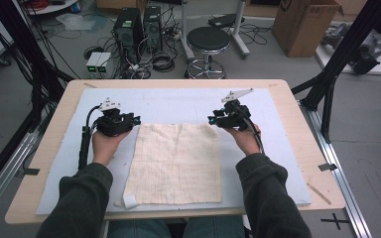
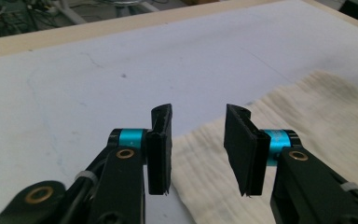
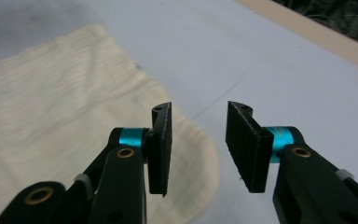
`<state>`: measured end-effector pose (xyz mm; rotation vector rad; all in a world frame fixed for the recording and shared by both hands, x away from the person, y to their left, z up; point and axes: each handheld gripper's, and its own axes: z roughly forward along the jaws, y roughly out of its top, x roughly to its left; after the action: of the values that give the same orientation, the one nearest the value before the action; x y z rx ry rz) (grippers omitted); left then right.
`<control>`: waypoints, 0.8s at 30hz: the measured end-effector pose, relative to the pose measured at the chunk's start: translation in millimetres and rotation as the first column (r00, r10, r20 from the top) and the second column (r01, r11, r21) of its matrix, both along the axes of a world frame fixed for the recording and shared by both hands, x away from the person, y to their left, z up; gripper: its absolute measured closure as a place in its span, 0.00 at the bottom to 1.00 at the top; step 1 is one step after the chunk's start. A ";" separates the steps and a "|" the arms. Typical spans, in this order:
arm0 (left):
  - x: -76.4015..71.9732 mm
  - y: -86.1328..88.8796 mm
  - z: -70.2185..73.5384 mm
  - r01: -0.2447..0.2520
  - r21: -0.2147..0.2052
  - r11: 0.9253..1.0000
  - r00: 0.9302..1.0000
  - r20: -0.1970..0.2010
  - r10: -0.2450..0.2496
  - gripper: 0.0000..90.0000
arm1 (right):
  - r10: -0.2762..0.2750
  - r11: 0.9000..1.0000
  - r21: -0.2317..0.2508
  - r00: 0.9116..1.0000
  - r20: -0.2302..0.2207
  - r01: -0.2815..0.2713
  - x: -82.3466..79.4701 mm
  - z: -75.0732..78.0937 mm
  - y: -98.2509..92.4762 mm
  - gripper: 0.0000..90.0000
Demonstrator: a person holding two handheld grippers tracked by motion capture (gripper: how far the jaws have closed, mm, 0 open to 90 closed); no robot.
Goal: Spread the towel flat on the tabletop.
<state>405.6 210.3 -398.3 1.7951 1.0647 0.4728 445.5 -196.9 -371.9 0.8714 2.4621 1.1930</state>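
The left gripper (image 1: 135,119) has its 2 jaws spread, holding nothing, just beside the far left corner of the cloth (image 1: 176,163). The right gripper (image 1: 212,119) is likewise spread and empty at the far right corner. The cloth is cream, faintly gridded, roughly square, lying flat on the pale mat (image 1: 178,101) between both hands, a white tag (image 1: 129,201) at its near left corner.

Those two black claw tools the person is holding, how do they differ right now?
The left gripper sits at the far left corner of the cream woven cloth, pointing right; the right gripper sits at the cloth's far right corner, pointing left. The left one's grey plate lies flatter; the right one's tilts upward. Both have open fingers, holding nothing.
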 end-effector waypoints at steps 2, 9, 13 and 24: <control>-10.5 0.7 -0.3 0.039 0.009 0.999 0.999 0.013 -0.039 0.68 | 0.024 1.000 -0.011 1.000 0.008 -0.024 -11.1 -1.7 1.1 0.67; -50.7 4.1 5.2 0.142 0.042 0.989 0.990 0.014 -0.143 0.62 | 0.110 0.994 -0.001 0.994 0.003 -0.110 -52.7 -2.5 0.4 0.62; -78.1 6.3 4.5 0.190 0.054 0.980 0.981 0.025 -0.192 0.60 | 0.172 0.985 -0.002 0.985 0.005 -0.172 -80.0 -5.2 0.1 0.61; -131.5 6.0 -19.0 0.292 0.103 0.951 0.956 0.010 -0.295 0.48 | 0.265 0.964 -0.011 0.964 -0.012 -0.265 -133.8 -39.1 -12.3 0.59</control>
<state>274.2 216.3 -417.3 1.9908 0.7489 0.3704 311.7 -209.2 -411.0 0.5569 2.6544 1.2563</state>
